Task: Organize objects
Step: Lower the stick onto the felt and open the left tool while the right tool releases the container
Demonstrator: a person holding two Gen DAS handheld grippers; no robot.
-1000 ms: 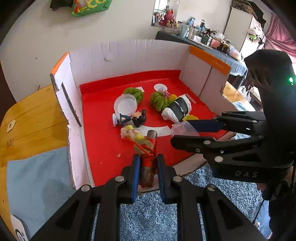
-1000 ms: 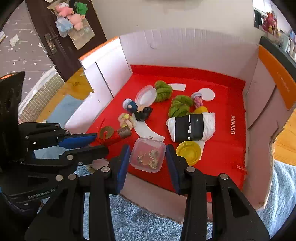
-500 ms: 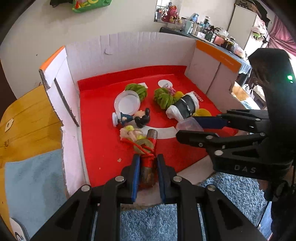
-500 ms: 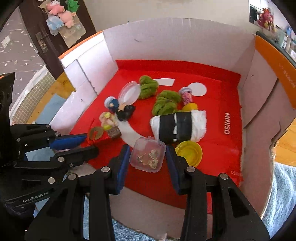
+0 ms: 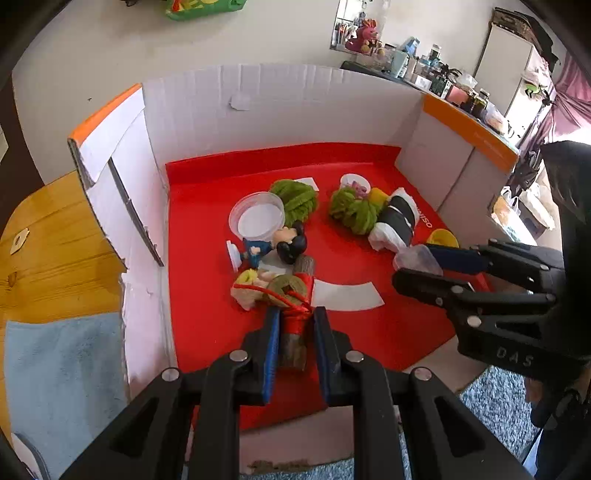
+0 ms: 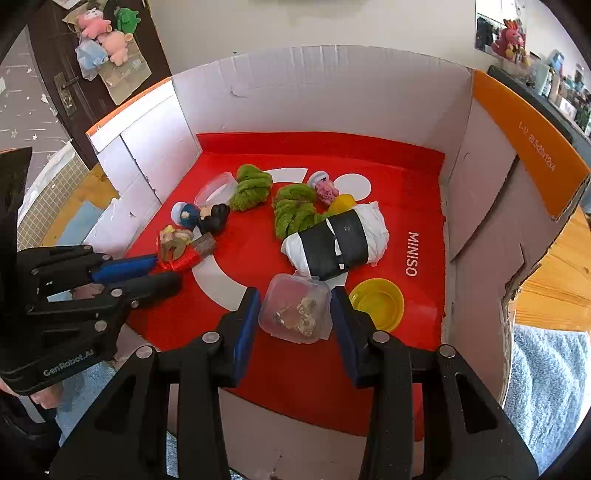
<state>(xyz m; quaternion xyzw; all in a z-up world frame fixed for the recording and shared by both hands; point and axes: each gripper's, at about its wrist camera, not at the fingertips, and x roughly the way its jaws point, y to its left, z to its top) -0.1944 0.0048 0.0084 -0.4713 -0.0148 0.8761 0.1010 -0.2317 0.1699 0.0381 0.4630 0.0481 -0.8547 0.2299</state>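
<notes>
A home: cluttered counter (image 5: 436, 79), wood floor (image 5: 48, 236), plush toys (image 6: 105, 31)

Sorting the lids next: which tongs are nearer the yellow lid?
Right. The right tongs, gripping the clear box, sit just beside the yellow lid; the left tongs are across the red floor, holding the red-wrapped stick.

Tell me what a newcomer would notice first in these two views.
The bright red floor of the white cardboard box dominates. Above it, the left gripper clamps a red-wrapped stick and the right gripper holds a small clear container. A black-banded white bundle lies mid-floor beside green yarn.
</notes>
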